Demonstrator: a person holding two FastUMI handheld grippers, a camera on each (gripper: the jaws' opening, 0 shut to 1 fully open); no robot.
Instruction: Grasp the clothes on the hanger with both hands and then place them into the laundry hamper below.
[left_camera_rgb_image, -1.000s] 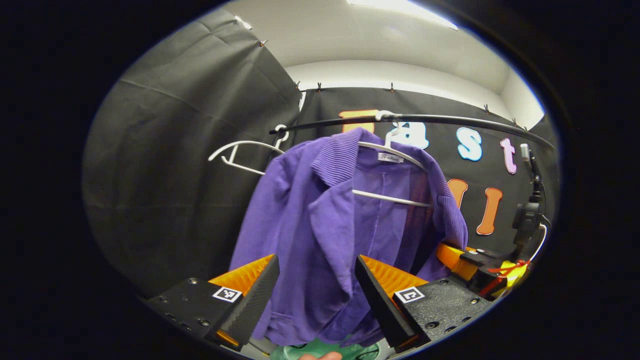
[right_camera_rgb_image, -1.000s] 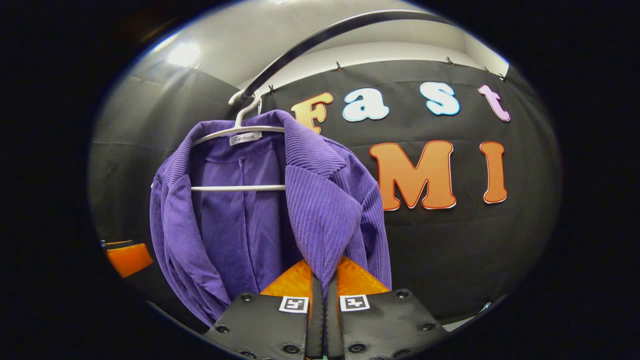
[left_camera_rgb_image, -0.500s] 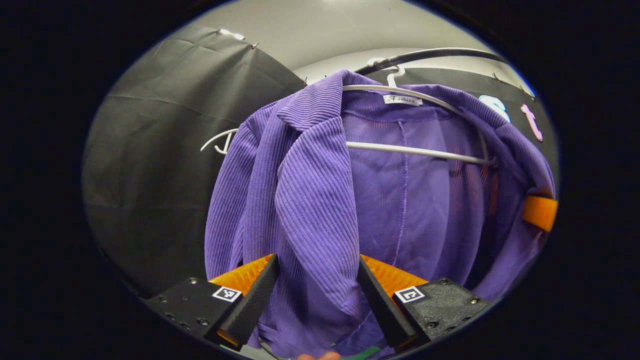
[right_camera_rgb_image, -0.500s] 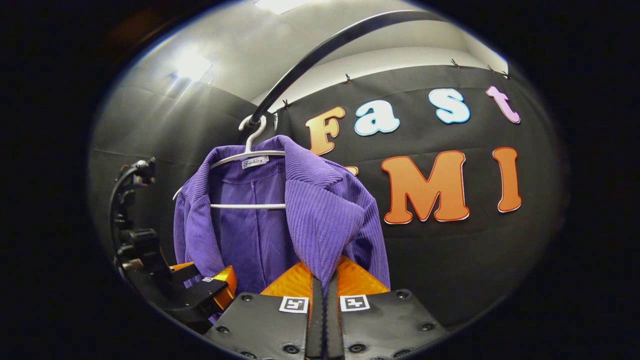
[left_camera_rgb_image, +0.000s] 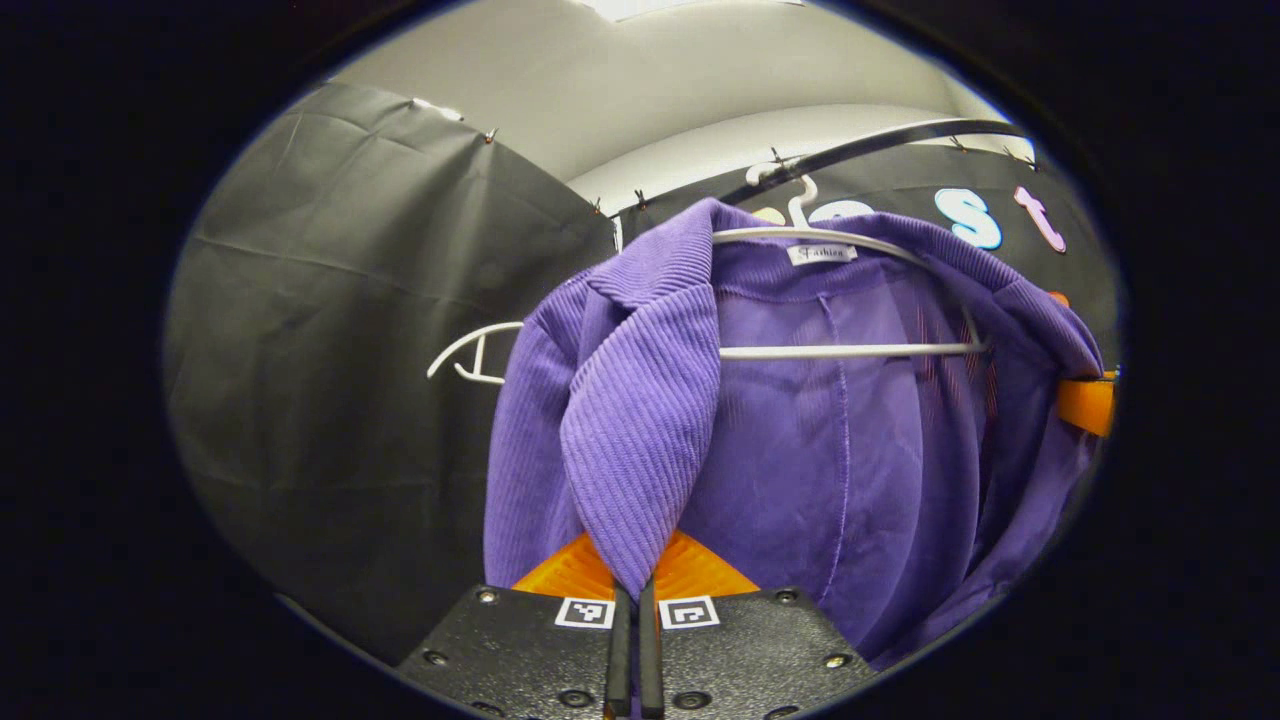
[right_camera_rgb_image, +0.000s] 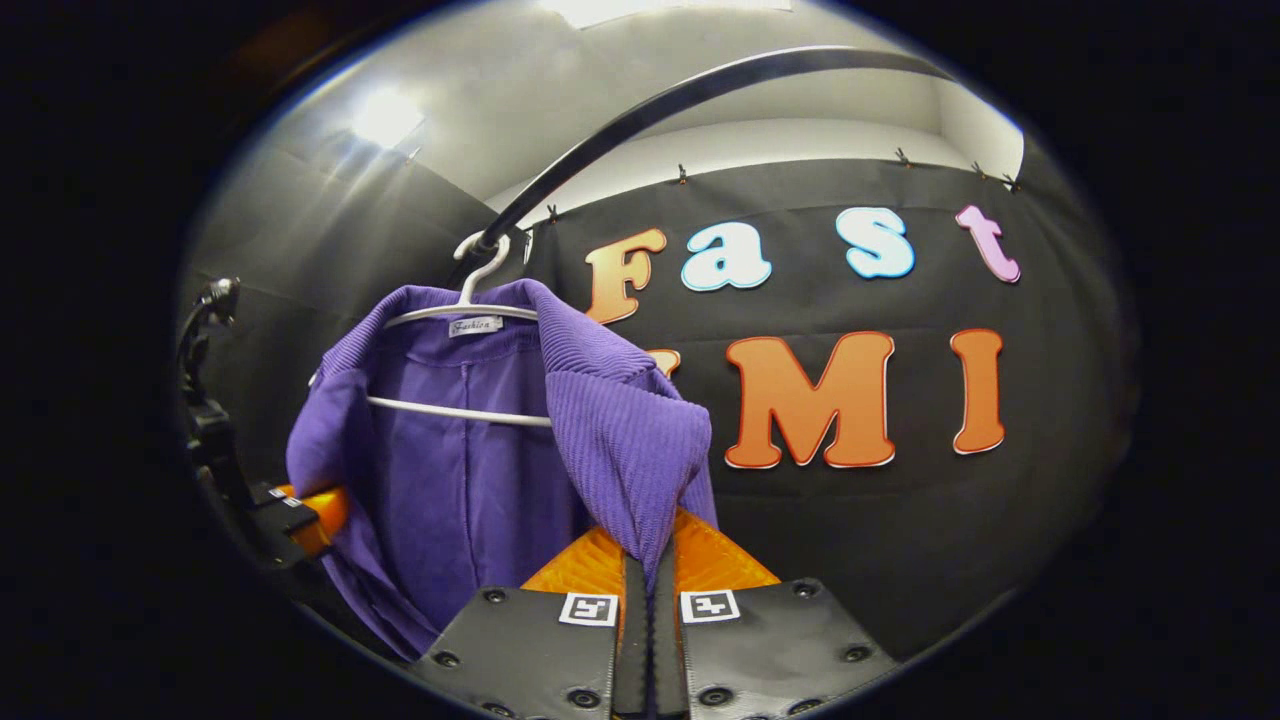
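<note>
Booth wall: black cloth behind the rack on two sides, pinned up under a pale ceiling.
Rail: dark bar arching overhead in the right gripper view; it also runs across the upper part of the left gripper view.
Jacket: purple ribbed jacket, open at the front, hung from the rail on a hanger, smooth lining and neck label showing. Seen in the right gripper view too. Both front lapels are pulled down and outward to the tools.
Hanger: white hanger inside the jacket, hook over the rail, crossbar visible through the open front; same hanger in the right gripper view.
Second hanger: bare white hanger partly hidden behind the jacket's shoulder, against the cloth.
Left tool: fingers pressed together, pinching the tip of one ribbed lapel, the fabric running down into the narrow slit between them.
Right tool: fingers likewise pressed together on the tip of the other lapel, cloth caught between them.
Far edges: in the left gripper view the right tool's body shows at the jacket's far side; in the right gripper view the left tool's body sits at the jacket's lower left edge.
</note>
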